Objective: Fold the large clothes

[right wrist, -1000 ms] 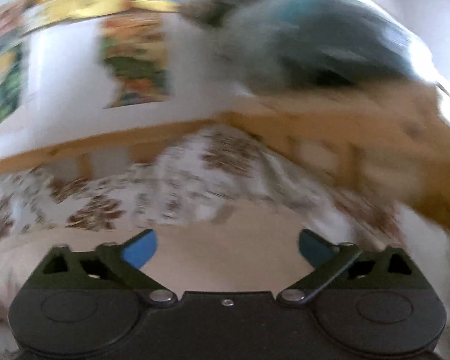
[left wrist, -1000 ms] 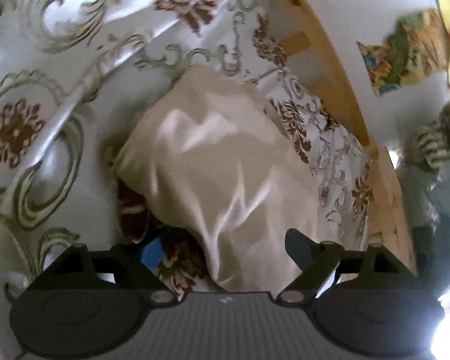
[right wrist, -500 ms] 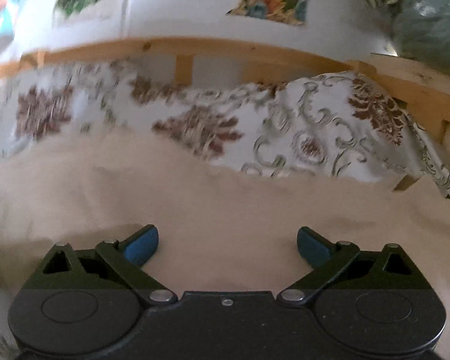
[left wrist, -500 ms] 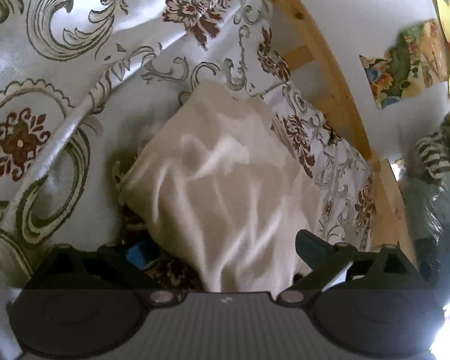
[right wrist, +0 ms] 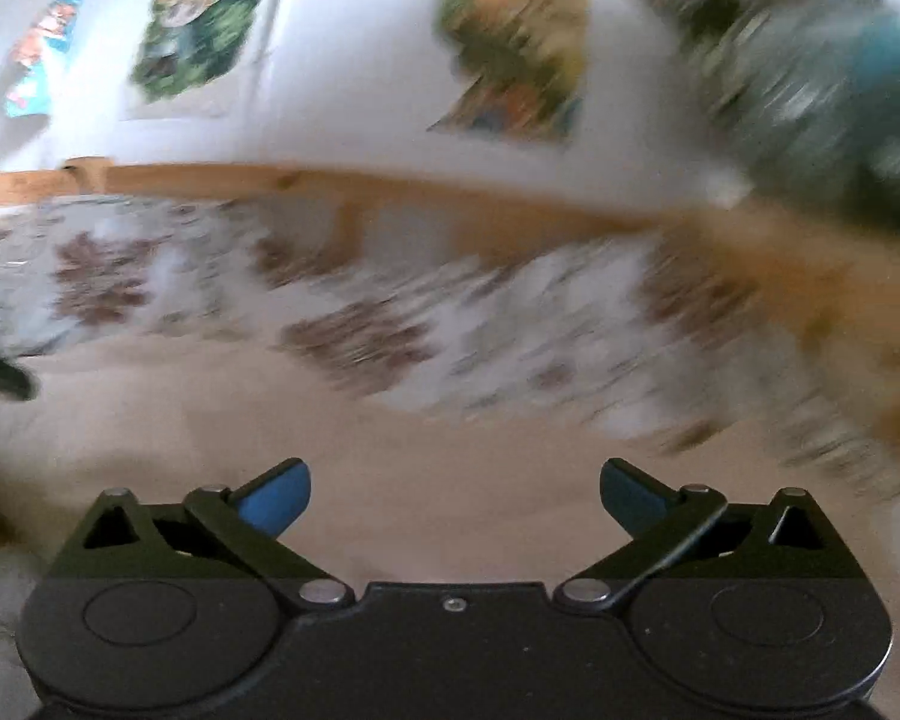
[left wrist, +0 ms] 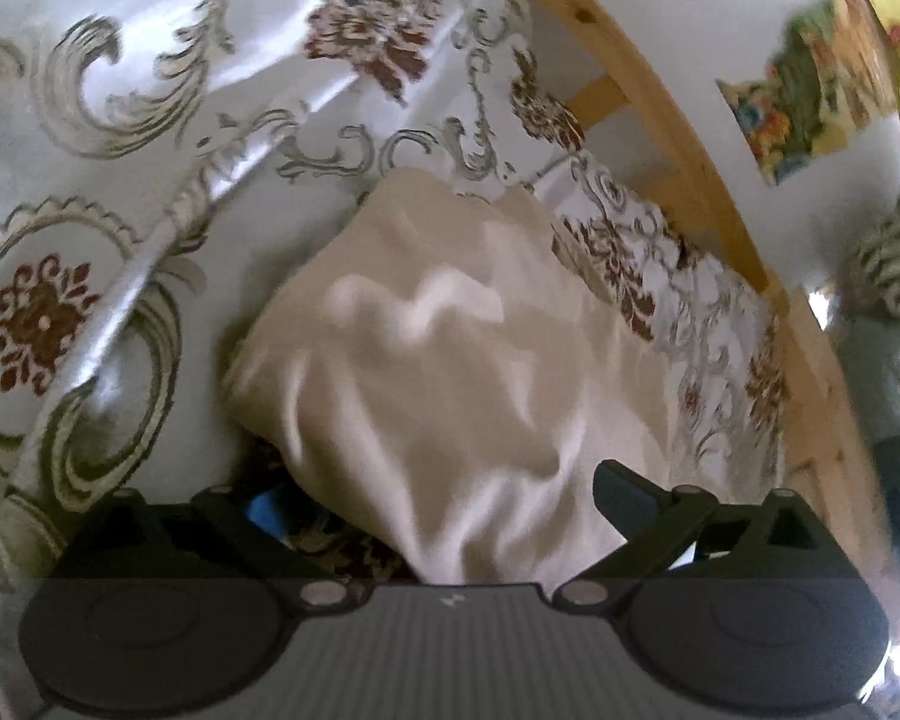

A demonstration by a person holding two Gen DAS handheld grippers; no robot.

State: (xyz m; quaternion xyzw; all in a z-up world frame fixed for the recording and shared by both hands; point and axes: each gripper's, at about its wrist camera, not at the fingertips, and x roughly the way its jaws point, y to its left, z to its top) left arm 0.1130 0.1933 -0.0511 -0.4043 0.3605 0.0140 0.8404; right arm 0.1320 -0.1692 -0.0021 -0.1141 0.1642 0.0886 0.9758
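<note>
cream cloth (left wrist: 426, 360) btwn wide left gripper (left wrist: 444, 498) fingers

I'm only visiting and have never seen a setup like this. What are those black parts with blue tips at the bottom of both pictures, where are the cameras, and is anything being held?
There is no robot here. A person carries a hand-held gripping tool in each hand, and a wide-angle camera on each tool looks forward along its two fingers. That is why the black frame fills the bottom of each picture.

One picture comes from the left tool, the other from the right tool; the second is blurred.

Both look at a bed with a wooden frame and a patterned bedspread. On it lies a cream-coloured garment, the large piece to be folded. Pictures hang on the wall behind.

Nothing is held. The fingers of both tools stand wide apart. The cloth runs between the left tool's fingers, but they do not pinch it.
</note>
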